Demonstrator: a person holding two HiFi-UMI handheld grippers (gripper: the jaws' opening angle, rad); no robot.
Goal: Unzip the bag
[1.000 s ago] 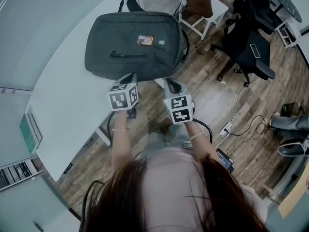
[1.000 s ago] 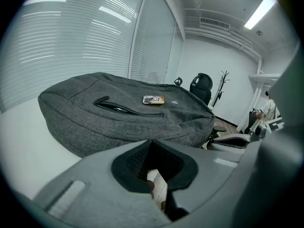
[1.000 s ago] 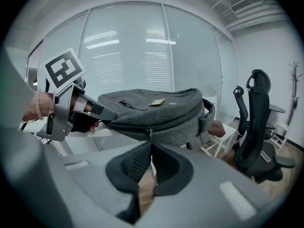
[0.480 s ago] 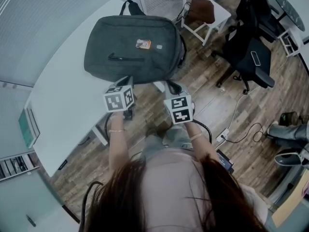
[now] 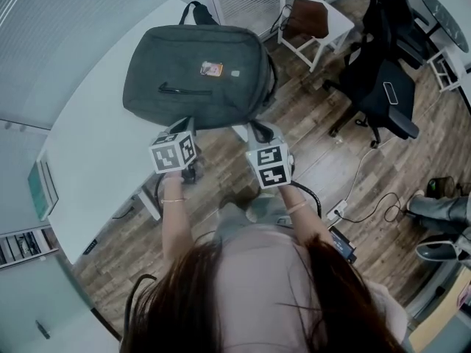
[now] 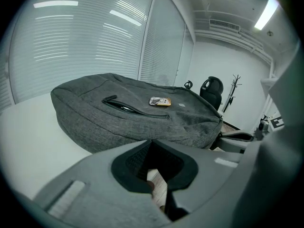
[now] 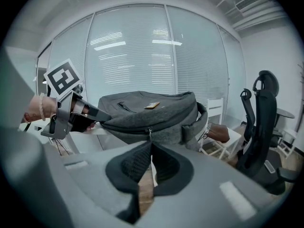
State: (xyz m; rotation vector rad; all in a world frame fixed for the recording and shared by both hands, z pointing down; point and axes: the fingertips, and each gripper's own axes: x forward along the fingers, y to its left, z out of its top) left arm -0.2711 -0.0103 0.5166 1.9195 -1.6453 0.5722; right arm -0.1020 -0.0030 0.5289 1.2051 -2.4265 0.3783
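Table (image 5: 88,168): white, bearing the bag.
Left gripper (image 5: 190,123): jaws closed on nothing, tip at the near edge of the bag (image 5: 199,79), probably to steady it.
Bag: grey, lying flat by the table's edge, zips shut, task not yet begun.
Zip pull (image 7: 149,133): hanging on the near side wall.
Right gripper (image 5: 260,131): jaws together, empty, aimed at that pull and just short of it; needs opening before any pinch.
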